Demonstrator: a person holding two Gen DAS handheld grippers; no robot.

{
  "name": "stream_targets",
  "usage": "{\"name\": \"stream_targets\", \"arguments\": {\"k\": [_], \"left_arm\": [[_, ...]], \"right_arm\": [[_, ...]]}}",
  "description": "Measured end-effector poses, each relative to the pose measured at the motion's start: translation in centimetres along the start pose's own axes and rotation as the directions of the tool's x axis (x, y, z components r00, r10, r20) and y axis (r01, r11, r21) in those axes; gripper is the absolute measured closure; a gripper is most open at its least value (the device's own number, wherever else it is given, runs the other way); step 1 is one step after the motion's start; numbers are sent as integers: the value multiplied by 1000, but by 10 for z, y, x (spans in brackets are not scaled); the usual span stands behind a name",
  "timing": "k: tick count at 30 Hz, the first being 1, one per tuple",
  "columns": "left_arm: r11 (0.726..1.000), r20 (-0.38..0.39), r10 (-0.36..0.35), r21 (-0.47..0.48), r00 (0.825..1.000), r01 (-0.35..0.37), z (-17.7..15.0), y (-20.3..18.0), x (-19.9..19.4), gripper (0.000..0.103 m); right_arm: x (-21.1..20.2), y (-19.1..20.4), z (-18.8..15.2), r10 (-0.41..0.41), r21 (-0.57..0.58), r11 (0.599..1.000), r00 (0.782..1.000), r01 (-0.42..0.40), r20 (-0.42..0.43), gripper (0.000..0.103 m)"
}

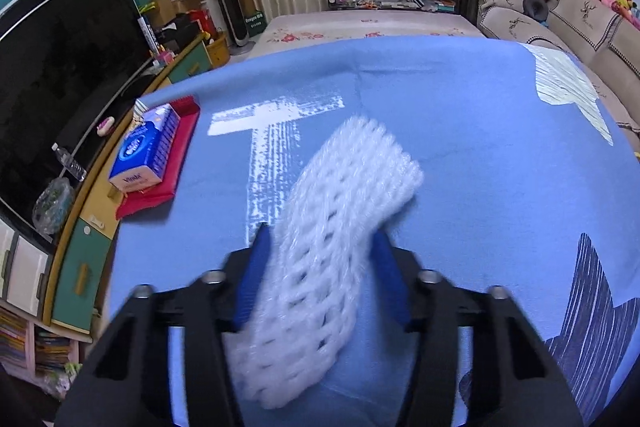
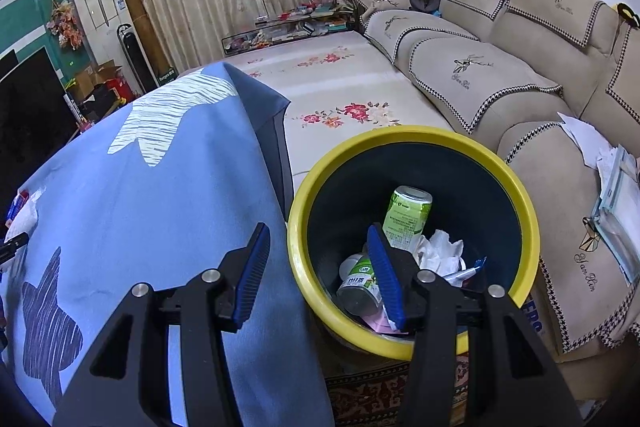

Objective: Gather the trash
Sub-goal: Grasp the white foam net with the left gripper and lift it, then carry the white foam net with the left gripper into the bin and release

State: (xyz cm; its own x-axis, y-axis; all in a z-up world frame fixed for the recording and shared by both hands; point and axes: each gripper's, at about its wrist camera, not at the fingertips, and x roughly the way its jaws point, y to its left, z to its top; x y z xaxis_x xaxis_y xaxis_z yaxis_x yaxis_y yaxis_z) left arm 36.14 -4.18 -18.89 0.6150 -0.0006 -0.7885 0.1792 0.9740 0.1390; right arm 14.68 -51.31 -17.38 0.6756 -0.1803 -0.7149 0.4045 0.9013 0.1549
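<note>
Left gripper (image 1: 318, 243) jaws clamping 1 foam net (image 1: 332, 227), right gripper (image 2: 318, 247) jaws apart, 2 cans (image 2: 408, 213) in 1 bin (image 2: 304, 199).

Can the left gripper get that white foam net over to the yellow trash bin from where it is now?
Probably yes. The left gripper holds the foam net above the blue tablecloth, and the yellow-rimmed bin stands open beside the table edge.

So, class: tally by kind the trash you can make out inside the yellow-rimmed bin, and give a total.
Green cans: 2
Crumpled white paper: 1
Pink paper scrap: 1
Blue-and-white wrapper: 1
Total: 5 visible; more may be hidden behind the gripper.
</note>
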Motion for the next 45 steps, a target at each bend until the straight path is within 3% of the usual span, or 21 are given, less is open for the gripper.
{"name": "stream_targets", "arguments": {"k": [3,7,12,15,19,25,30,36,41,44,45], "left_arm": [[1000,15,-26,-17,1000,26,0,3,-8,80],[999,73,-49,8,996,48,2,-15,-37,80],[986,132,-151,87,980,141,14,-70,-85,80],[959,133,-264,146,955,245,25,-119,-108,80],[899,118,-389,264,914,348,34,-201,-132,80],[806,48,-500,392,865,444,40,-317,-146,80],[737,-44,-548,447,836,507,38,-406,-144,80],[703,-118,-546,474,830,530,34,-489,-126,80],[707,-216,-522,432,825,560,26,-532,-91,80],[719,-243,-504,414,829,558,19,-543,-73,69],[731,-245,-488,410,838,546,17,-547,-69,62]], "right_arm": [[-8,-4,-3,4,13,1000,1000,-4,10,55],[-21,-14,-7,10,28,1000,999,-11,31,55],[-43,-31,-13,-1,42,999,998,-1,66,55],[-60,-46,-15,-21,52,999,995,16,97,55],[-73,-63,-18,-49,70,997,991,40,128,54],[-88,-104,-28,-98,130,988,984,79,151,54],[-93,-141,-37,-129,198,975,980,98,152,54],[-95,-173,-47,-151,259,960,978,110,145,54],[-95,-185,-51,-151,283,953,978,106,142,54],[-95,-186,-52,-151,287,952,978,104,143,54],[-95,-187,-52,-150,289,952,978,104,143,54]]}}
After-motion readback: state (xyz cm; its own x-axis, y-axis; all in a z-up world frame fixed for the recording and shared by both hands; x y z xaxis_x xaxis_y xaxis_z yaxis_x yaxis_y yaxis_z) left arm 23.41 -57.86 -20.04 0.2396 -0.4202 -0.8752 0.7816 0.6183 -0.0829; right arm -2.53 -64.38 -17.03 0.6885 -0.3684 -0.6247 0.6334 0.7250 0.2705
